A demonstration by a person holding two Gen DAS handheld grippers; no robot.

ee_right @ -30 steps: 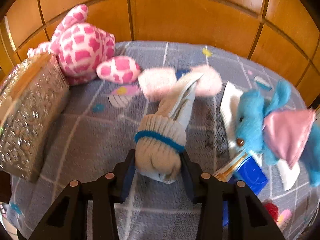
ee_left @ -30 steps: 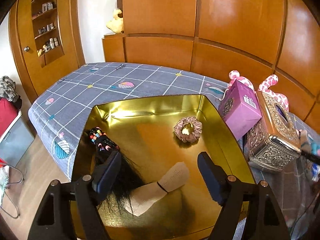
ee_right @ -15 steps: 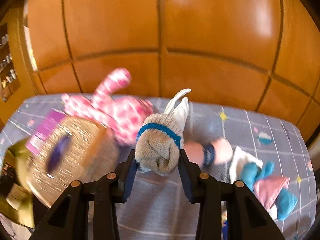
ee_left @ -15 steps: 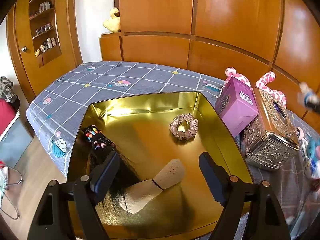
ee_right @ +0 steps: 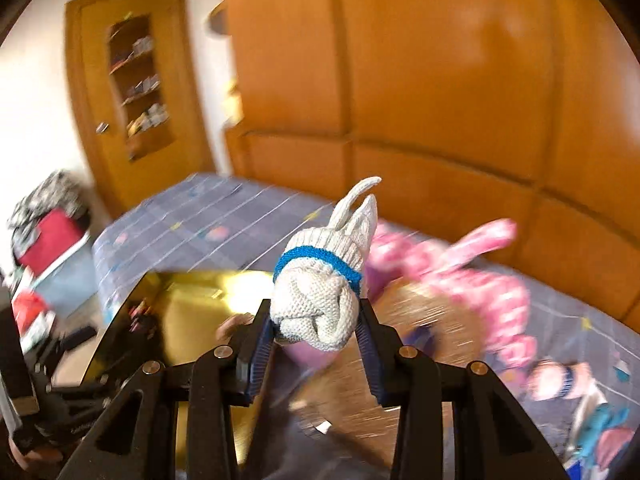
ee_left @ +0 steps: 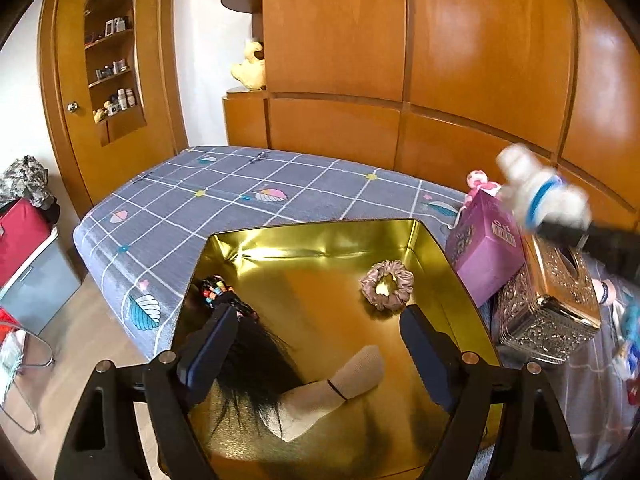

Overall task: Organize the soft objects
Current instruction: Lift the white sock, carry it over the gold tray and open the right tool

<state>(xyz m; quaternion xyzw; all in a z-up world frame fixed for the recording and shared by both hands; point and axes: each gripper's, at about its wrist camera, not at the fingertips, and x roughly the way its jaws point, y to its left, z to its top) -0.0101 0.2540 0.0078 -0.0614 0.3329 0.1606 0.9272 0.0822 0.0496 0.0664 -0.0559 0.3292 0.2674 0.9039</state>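
My right gripper (ee_right: 316,336) is shut on a rolled white sock with a blue band (ee_right: 320,276) and holds it in the air; it shows blurred at the right of the left wrist view (ee_left: 544,196). My left gripper (ee_left: 320,344) is open and empty above a gold tray (ee_left: 320,236) on the bed. In the tray lie a rolled beige sock (ee_left: 340,384), a pinkish scrunchie (ee_left: 387,286) and a black hairpiece with coloured beads (ee_left: 240,344). The tray also shows at the lower left of the right wrist view (ee_right: 192,300).
A purple box (ee_left: 486,256) and an ornate metal tissue box (ee_left: 556,304) stand right of the tray. A pink spotted plush (ee_right: 480,280), a pink bundle (ee_right: 556,380) and a blue plush (ee_right: 600,428) lie on the grey checked bedspread (ee_left: 240,200). Wooden panels stand behind.
My right gripper has lifted the white sock off the bed and swung left toward the gold tray, entering the left wrist view. The left gripper has stayed open over the tray.
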